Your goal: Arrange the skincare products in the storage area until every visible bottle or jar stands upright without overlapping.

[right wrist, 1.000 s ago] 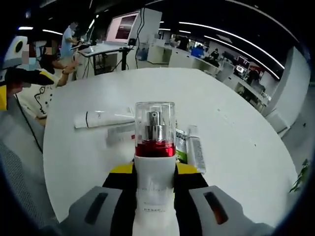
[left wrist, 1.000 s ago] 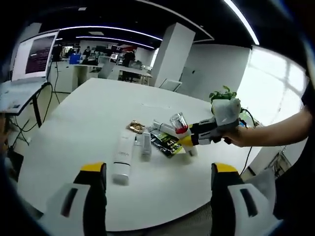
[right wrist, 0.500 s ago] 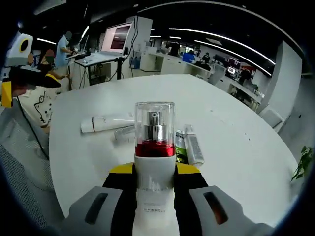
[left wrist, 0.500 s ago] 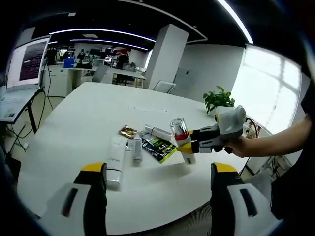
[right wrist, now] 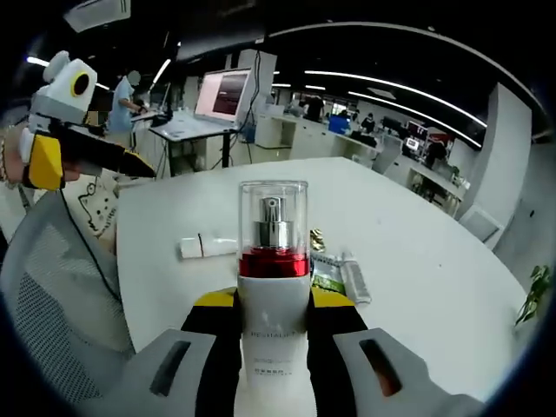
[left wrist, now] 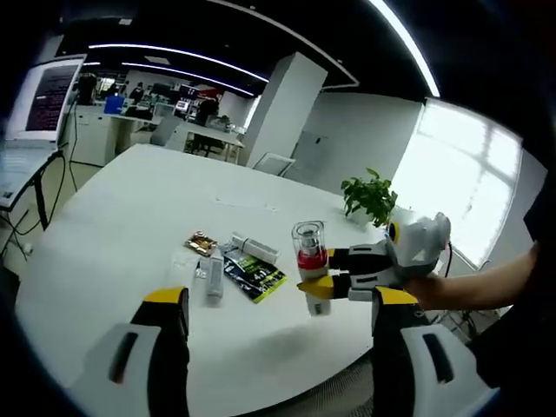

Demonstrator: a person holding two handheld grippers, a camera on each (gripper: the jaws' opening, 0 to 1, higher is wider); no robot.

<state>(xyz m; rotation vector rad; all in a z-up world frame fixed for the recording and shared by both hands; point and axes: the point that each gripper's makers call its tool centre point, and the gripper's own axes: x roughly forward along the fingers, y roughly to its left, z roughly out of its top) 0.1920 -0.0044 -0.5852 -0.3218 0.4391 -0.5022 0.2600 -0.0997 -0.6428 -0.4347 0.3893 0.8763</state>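
The right gripper (right wrist: 274,326) is clamped on a white pump bottle with a red collar and clear cap (right wrist: 274,287), upright, above the white round table's (left wrist: 113,217) near edge. The left gripper (left wrist: 274,300) hangs open, holding nothing. The lying white tubes (left wrist: 213,280) and green sachet (left wrist: 252,274) rest beyond, nearer the left one.

My right gripper (right wrist: 273,323) covers the pump bottle (right wrist: 274,287) base; print on the far tubes (right wrist: 211,248) too small to read.
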